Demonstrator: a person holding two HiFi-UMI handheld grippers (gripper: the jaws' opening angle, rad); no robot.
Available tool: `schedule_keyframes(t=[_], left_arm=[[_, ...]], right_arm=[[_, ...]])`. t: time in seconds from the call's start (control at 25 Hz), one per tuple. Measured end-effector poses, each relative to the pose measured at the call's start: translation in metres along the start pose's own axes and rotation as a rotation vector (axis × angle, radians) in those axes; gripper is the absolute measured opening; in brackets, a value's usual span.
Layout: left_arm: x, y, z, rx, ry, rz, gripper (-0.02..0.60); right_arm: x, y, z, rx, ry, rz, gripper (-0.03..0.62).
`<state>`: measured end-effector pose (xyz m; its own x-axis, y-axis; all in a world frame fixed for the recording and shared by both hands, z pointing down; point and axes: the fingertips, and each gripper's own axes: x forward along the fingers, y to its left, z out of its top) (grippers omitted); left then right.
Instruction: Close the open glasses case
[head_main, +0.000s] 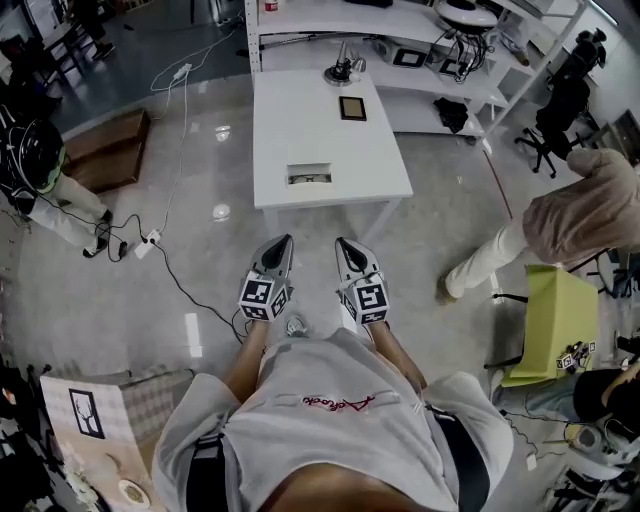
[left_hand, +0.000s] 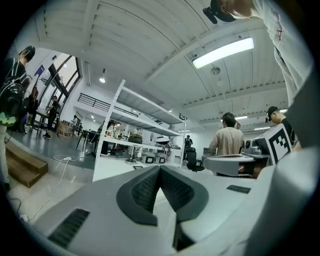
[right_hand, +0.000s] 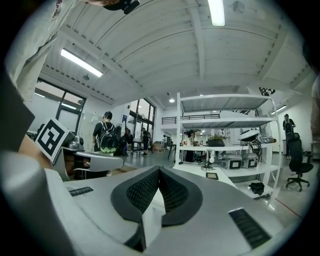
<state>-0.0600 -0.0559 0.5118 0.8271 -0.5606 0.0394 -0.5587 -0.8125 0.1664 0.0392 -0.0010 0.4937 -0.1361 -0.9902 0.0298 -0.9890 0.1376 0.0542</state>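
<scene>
The open glasses case (head_main: 309, 177) lies near the front edge of a white table (head_main: 290, 120), its pale inside facing up. Both grippers are held close to the person's body, short of the table and well apart from the case. The left gripper (head_main: 284, 241) points forward with its jaws closed tip to tip and nothing between them; in its own view the left gripper (left_hand: 160, 168) shows dark ribbed pads (left_hand: 145, 190) meeting. The right gripper (head_main: 342, 243) is likewise shut and empty beside it, and the right gripper (right_hand: 159, 169) has its pads (right_hand: 175, 190) touching.
On the table stand a dark framed tablet (head_main: 352, 108) and a small lamp-like device (head_main: 343, 70). White shelving (head_main: 400, 30) rises behind. A bent-over person (head_main: 585, 210) and a green chair (head_main: 560, 315) are at the right; cables (head_main: 150, 240) and a cardboard box (head_main: 105, 150) lie at the left.
</scene>
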Motion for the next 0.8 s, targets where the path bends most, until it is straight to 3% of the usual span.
schedule_keyframes(t=[0.48, 0.8], left_arm=[[0.044, 0.064, -0.005, -0.006, 0.035, -0.051, 0.009], [0.058, 0.068, -0.028, -0.04, 0.086, -0.061, 0.009]], right_arm=[[0.075, -0.006, -0.015, 0.022, 0.019, -0.046, 0.02], [0.083, -0.018, -0.038, 0.037, 0.069, -0.05, 0.02]])
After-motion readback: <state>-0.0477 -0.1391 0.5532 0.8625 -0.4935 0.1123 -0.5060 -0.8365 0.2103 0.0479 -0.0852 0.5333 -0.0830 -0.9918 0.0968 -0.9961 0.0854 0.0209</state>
